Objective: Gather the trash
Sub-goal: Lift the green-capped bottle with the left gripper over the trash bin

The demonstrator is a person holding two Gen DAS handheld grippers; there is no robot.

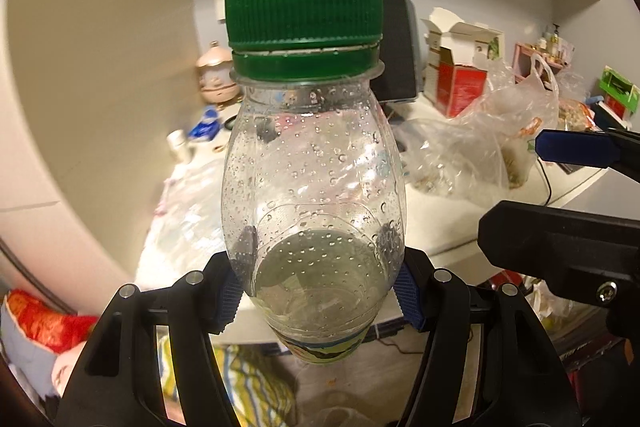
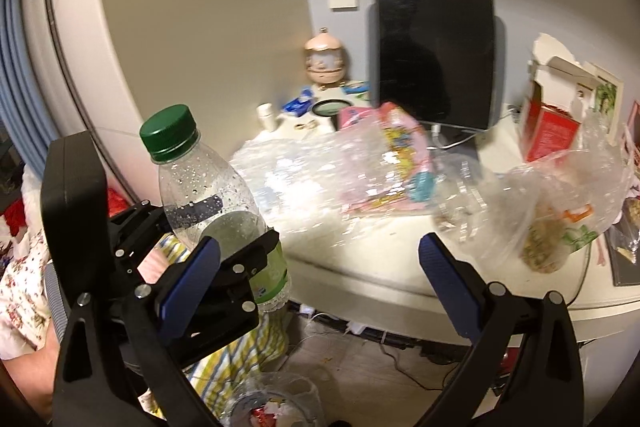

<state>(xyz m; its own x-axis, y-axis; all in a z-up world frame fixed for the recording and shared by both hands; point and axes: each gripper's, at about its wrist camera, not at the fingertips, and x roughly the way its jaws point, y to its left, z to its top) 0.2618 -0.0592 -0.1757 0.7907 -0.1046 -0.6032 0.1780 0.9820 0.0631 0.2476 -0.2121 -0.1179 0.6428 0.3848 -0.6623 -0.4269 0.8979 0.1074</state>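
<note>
Sitting upright between left fingers (image 1: 408, 297) — bottle (image 1: 314, 167) clamped.

No text can be read. Print on the bottle's green label (image 2: 276, 273), the red carton (image 2: 550, 133) and the pink wrapper (image 2: 394, 131) is too blurred to be made out.

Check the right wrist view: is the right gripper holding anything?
No: the right gripper stands open and empty over the desk edge, while the left gripper clamps the green-capped plastic bottle.
</note>
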